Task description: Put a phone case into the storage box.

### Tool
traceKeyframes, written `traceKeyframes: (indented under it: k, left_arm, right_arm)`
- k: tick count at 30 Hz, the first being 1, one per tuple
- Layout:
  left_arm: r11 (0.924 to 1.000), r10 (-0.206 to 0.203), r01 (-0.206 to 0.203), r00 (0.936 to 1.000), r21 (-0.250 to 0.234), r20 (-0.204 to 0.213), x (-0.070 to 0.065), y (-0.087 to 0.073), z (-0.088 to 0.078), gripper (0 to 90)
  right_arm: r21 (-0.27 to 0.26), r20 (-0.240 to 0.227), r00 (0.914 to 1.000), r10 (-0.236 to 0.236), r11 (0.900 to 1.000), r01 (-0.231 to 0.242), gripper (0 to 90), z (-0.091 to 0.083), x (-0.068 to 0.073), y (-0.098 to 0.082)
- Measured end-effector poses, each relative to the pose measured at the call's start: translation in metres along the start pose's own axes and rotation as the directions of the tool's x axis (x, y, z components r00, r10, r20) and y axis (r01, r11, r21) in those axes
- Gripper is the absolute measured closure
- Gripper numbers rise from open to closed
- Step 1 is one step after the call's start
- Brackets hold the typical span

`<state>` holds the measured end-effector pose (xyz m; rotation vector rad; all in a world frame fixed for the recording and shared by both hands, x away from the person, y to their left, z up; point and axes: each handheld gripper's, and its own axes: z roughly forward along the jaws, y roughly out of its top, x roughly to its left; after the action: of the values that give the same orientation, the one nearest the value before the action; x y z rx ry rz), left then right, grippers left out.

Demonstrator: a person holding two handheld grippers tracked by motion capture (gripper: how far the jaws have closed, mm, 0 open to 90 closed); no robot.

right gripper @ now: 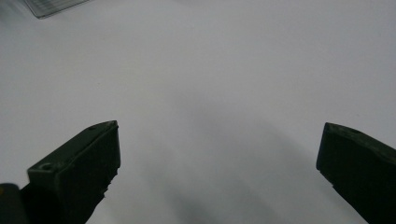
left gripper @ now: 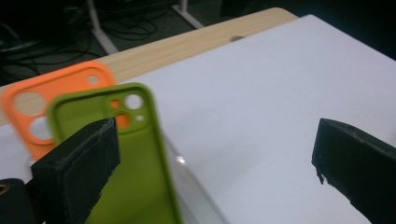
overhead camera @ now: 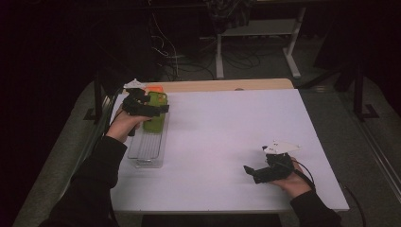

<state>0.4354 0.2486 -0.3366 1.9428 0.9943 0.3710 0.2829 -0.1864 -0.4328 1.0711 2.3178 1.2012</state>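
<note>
You're holding the left gripper (overhead camera: 161,109) w/ jaws spread wide over the soft, bendy green rubber phone case (left gripper: 126,158) lying in the clear plastic tray (overhead camera: 147,152), so be grabbing its side rim.

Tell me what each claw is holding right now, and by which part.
Nothing is held. The left claw stands wide open above the green phone case, not pressing it. The right claw is open over the bare white table.
</note>
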Motion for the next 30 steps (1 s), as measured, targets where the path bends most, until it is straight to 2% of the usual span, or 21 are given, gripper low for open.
traceKeyframes:
  k: [5, 10, 17, 24, 25, 26, 30]
  left_arm:
    - [0.9993, 0.034, -0.035, 0.9978, 0.011, 0.056, -0.017, -0.002, -0.004, 0.7]
    - [0.9970, 0.068, -0.072, 0.9923, 0.031, 0.104, -0.035, -0.010, -0.006, 0.8]
    - [0.9961, 0.082, -0.086, 0.9855, 0.020, 0.149, -0.051, -0.024, -0.010, 0.8]
    - [0.9941, 0.106, -0.108, 0.9793, 0.004, 0.172, -0.060, -0.044, -0.017, 0.8]
    - [0.9948, 0.100, -0.102, 0.9790, 0.000, 0.178, -0.061, -0.046, -0.017, 0.9]
    - [0.9930, 0.115, -0.118, 0.9756, 0.004, 0.187, -0.062, -0.051, -0.019, 0.8]
    - [0.9884, 0.147, -0.151, 0.9728, 0.013, 0.179, -0.067, -0.062, -0.024, 0.8]
  right_arm:
    - [0.002, 0.001, 1.0000, 0.010, 1.000, -0.010, 0.0, -0.001, 0.000, 0.000]
    - [0.001, 0.001, 0.9999, 0.012, 1.000, -0.012, 0.0, -0.002, 0.000, 0.000]
    - [-0.001, 0.002, 1.0000, 0.008, 1.000, -0.008, 0.0, -0.003, -0.002, -0.001]
    - [0.001, -0.012, 0.9999, 0.002, 1.000, -0.002, 0.0, -0.005, -0.005, -0.001]
    - [0.003, -0.018, 0.9998, 0.003, 1.000, -0.003, 0.0, -0.006, -0.005, -0.001]
    - [0.004, -0.021, 0.9998, 0.004, 1.000, -0.004, 0.0, -0.006, -0.005, -0.001]
    - [0.004, -0.031, 0.9995, -0.004, 1.000, 0.004, 0.0, -0.007, -0.004, 0.000]
